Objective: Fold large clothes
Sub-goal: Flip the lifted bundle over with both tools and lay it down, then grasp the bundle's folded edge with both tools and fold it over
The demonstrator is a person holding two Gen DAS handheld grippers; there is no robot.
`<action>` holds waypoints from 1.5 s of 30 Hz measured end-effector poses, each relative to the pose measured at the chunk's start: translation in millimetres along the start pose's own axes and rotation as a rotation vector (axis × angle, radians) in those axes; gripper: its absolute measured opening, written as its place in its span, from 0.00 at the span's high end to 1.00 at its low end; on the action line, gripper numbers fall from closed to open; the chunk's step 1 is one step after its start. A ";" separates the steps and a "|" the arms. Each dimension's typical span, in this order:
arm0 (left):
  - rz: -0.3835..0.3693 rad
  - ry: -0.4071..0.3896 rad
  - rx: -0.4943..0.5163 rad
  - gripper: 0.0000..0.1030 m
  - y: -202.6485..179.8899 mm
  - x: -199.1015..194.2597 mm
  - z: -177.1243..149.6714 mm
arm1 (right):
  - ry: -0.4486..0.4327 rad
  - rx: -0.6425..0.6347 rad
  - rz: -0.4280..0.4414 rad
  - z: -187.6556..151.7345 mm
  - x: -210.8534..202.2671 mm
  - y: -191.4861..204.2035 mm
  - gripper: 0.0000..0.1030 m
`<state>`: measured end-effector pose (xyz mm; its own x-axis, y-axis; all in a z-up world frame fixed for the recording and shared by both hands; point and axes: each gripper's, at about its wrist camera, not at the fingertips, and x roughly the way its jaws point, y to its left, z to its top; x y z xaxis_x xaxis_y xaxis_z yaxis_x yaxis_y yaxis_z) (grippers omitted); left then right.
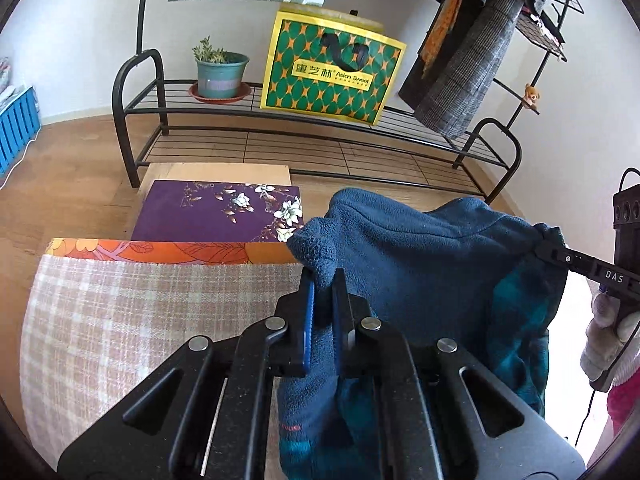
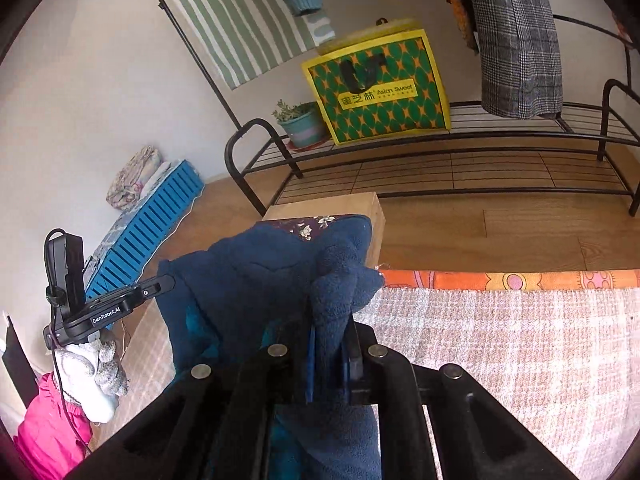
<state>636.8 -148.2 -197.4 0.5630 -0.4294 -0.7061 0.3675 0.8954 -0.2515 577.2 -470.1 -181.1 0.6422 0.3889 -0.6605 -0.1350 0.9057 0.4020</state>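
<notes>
A dark blue fleece garment with teal patches hangs stretched between both grippers above the checked pink-and-white cloth that covers the work surface. My left gripper is shut on one bunched edge of the fleece. In the same view the right gripper grips the opposite edge at the far right, held by a gloved hand. In the right wrist view my right gripper is shut on a wad of the fleece, and the left gripper pinches its far edge at the left.
An orange floral cloth borders the checked one, with a purple floral board and a wooden box beyond. A black metal rack holds a potted plant and a green-yellow bag. A blue slatted crate stands left.
</notes>
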 end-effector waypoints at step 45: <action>-0.328 0.225 -0.494 0.43 37.9 -200.4 -252.7 | 0.008 0.351 0.157 -271.4 -225.6 73.4 0.31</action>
<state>350.8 1.6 -232.7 0.2898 -0.7038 -0.6485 0.0798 0.6930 -0.7165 217.6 -445.5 -174.7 0.6279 0.5208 -0.5784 0.0365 0.7226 0.6903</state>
